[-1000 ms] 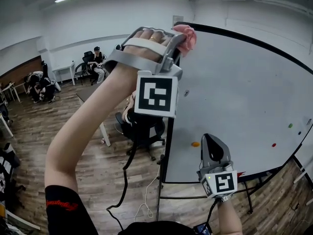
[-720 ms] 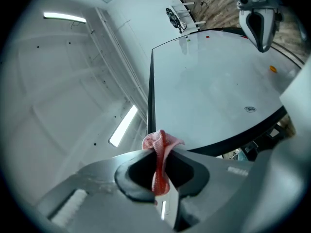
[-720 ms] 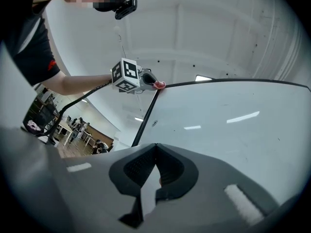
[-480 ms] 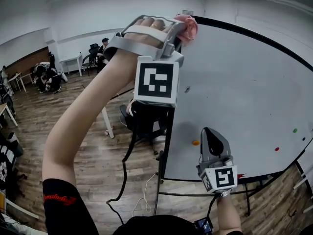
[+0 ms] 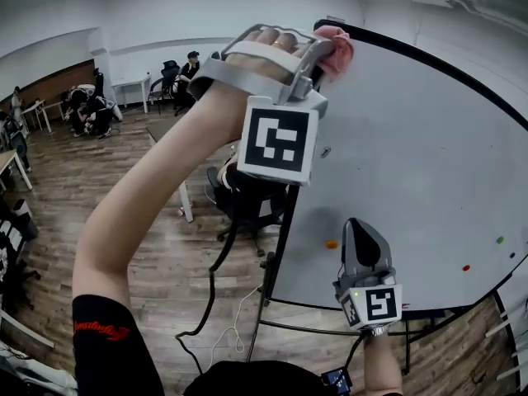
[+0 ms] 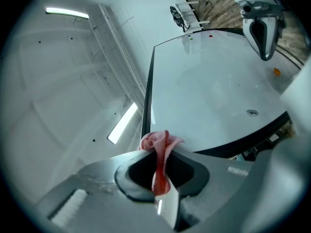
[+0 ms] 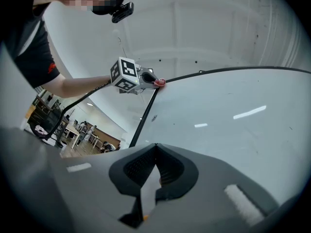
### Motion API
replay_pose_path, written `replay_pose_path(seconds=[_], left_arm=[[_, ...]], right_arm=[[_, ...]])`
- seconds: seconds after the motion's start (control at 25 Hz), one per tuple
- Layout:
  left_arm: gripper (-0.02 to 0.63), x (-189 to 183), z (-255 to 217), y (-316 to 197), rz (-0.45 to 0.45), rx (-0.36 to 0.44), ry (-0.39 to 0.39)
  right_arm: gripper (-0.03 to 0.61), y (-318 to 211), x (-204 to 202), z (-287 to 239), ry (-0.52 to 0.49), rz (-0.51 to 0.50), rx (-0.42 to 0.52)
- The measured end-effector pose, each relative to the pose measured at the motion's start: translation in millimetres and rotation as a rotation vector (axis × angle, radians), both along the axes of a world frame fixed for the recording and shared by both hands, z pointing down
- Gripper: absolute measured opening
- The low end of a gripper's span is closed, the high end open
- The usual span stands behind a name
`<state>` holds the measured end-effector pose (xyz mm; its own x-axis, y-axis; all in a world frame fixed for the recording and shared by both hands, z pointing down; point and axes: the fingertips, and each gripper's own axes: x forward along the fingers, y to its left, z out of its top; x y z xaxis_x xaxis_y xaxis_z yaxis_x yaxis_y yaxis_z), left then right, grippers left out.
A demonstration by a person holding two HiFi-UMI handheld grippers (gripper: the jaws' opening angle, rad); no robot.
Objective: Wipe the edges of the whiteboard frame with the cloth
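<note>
At the top left corner of the frame (image 5: pixel 283 229) we are pressing the cloth (image 5: pixel 335 43), a pink bunch that looks to be touching the black edge where the upright side meets the top side. We are gripping it with the left claw (image 5: pixel 320 49). The jaws are clamped tight on one fold, and the rest of the cloth is bulging out past the tips toward the board (image 5: pixel 412 155). We are judging the wipe to be under way at this corner. Nothing on the frame is telling us which sides are already clean, so we are counting the long top side, the far side and the bottom as probably left to do. Lower down we are holding the right claw (image 5: pixel 360 236) in front of the board's lower left part, well apart from the cloth, its jaws drawn together on nothing.
</note>
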<state>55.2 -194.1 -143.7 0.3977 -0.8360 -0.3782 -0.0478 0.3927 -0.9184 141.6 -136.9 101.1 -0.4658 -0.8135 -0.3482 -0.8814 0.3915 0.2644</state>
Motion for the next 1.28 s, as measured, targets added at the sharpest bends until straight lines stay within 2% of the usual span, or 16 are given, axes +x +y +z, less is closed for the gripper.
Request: replay_pose_path(seconds=[1.28], left_arm=[[0.044,-1.0,51.3,0.1,-0.051,-0.067,-0.026]], right_arm=[[0.002,7.2,3.3,17.4,-0.007,-0.045,-0.035]])
